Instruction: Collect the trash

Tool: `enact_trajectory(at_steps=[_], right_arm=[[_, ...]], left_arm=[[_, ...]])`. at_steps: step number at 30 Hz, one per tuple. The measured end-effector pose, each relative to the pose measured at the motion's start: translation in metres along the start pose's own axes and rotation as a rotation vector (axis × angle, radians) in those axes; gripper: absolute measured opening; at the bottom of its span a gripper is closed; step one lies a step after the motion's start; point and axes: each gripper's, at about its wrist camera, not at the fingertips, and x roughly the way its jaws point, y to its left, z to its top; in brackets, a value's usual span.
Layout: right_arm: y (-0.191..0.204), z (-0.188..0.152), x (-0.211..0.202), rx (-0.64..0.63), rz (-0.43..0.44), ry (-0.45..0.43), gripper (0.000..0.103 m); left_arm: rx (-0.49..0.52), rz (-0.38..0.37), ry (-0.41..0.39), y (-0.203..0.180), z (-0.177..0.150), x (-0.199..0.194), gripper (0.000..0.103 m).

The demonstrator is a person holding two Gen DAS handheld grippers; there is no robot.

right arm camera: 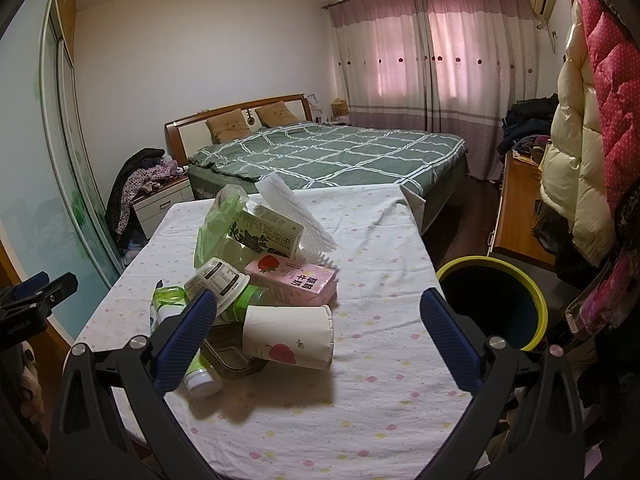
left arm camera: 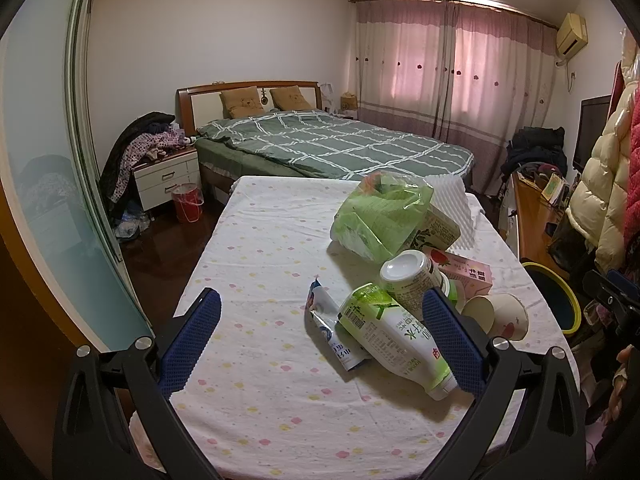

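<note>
A heap of trash lies on the cloth-covered table (left arm camera: 260, 260). It holds a white and green bottle (left arm camera: 396, 336), a torn wrapper (left arm camera: 332, 328), a label-wrapped cup (left arm camera: 412, 280), a pink carton (right arm camera: 292, 282), a green plastic bag (left arm camera: 380, 216) and a paper cup (right arm camera: 288, 336) on its side. My left gripper (left arm camera: 322, 300) is open, hovering with the bottle and wrapper between its fingers. My right gripper (right arm camera: 317, 299) is also open, above the table's near edge with the paper cup between its fingers. Neither touches anything.
A dark bin with a yellow rim (right arm camera: 488, 259) stands off the table's right side, close to my right finger. A white foam sheet (right arm camera: 296, 212) and a tea carton (right arm camera: 268, 236) lie behind the heap. A bed (left arm camera: 332, 144), wooden desk (right arm camera: 520, 216) and hanging coats (right arm camera: 580, 140) surround the table.
</note>
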Motion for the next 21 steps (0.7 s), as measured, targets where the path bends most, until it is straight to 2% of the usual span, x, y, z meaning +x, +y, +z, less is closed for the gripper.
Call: enact_trajectory(at_steps=[14,21], right_arm=[[0.002,0.001,0.012,-0.01,0.011,0.006,0.097],[0.009,0.023,0.055,-0.036,0.048,0.017,0.097]], left_arm=[[-0.007,-0.021,0.035,-0.001,0.004,0.019,0.099],[-0.011,-0.02,0.068,0.0,0.009,0.043,0.099]])
